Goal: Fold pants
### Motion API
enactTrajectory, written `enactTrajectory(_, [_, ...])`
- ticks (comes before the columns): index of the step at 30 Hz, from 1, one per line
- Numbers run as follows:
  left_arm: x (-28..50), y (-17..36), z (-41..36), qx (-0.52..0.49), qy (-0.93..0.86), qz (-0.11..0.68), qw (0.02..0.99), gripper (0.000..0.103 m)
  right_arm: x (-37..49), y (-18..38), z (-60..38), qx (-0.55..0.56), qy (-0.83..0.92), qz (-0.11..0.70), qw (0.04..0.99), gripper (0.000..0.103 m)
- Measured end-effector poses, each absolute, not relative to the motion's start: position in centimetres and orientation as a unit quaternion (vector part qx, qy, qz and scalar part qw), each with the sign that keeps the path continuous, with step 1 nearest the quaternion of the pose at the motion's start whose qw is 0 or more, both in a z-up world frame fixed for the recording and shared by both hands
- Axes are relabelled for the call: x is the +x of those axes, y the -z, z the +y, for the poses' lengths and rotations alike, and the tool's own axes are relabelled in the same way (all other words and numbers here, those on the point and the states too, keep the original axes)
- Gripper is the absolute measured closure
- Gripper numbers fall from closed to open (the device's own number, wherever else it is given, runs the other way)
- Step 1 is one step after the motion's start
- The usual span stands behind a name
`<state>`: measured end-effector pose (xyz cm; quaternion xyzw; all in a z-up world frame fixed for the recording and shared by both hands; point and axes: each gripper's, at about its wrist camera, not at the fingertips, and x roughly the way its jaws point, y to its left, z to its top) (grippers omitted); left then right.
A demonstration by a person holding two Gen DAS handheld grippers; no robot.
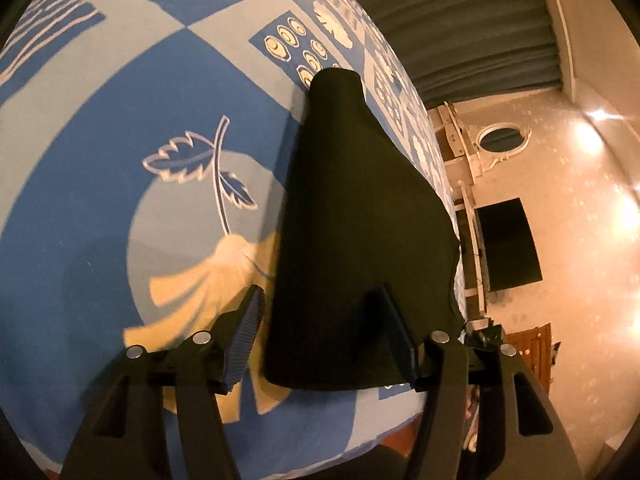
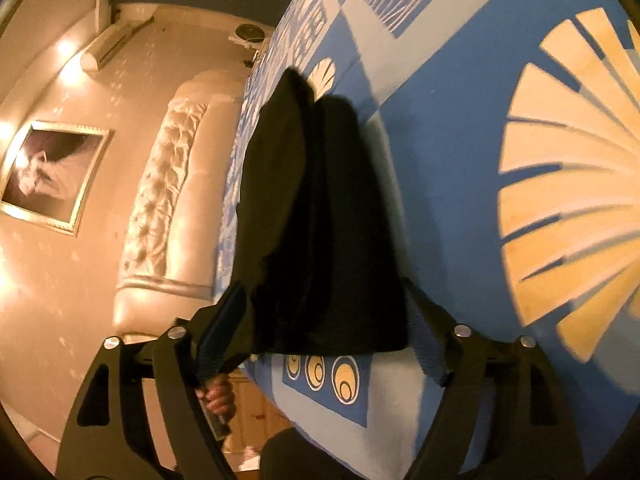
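The black pants (image 1: 352, 208) lie folded into a long narrow strip on the blue patterned bed cover (image 1: 100, 184), close to the bed's side edge. My left gripper (image 1: 320, 320) hovers over the strip's near end, open; its ribbed left pad (image 1: 250, 324) stands clear of the cloth and the right finger (image 1: 386, 320) shows against the black fabric. In the right wrist view the pants (image 2: 312, 200) run away from me, and my right gripper (image 2: 324, 320) is open wide, its fingers on either side of the near end without pressing it.
The bed cover (image 2: 440, 160) stretches far beyond the pants. Past the bed's edge are a tufted headboard (image 2: 160, 200), a framed picture (image 2: 52, 176), a dark screen on the wall (image 1: 508, 244) and curtains (image 1: 460, 20). A hand (image 2: 218, 396) shows low beside the bed.
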<state>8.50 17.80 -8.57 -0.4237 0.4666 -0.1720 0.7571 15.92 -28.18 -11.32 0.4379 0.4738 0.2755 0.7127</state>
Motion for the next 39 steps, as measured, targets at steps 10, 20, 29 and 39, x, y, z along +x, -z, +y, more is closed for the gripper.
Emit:
enactTrajectory(10, [8.6,8.4,16.8,-0.41,0.133,0.469,0.771,0.061,16.3,11.3,-25.8,0.411,-0.249,0.501,0.72,0.057])
enactTrajectory(20, [9.0,7.8,16.5,-0.39,0.134,0.468,0.782,0.073,15.5,11.5,-26.8,0.466,-0.266,0.478,0.696,0.07])
enactTrajectory(29, [8.8,7.9,16.6,-0.378,0.137,0.473,0.785,0.073,14.9,11.9,-27.4,0.473,-0.269,0.476,0.691,0.07])
enactTrajectory(39, [8.3,7.6,16.5,-0.367,0.14,0.475,0.788,0.073,13.9,12.3,-27.7,0.472,-0.275,0.477,0.688,0.07])
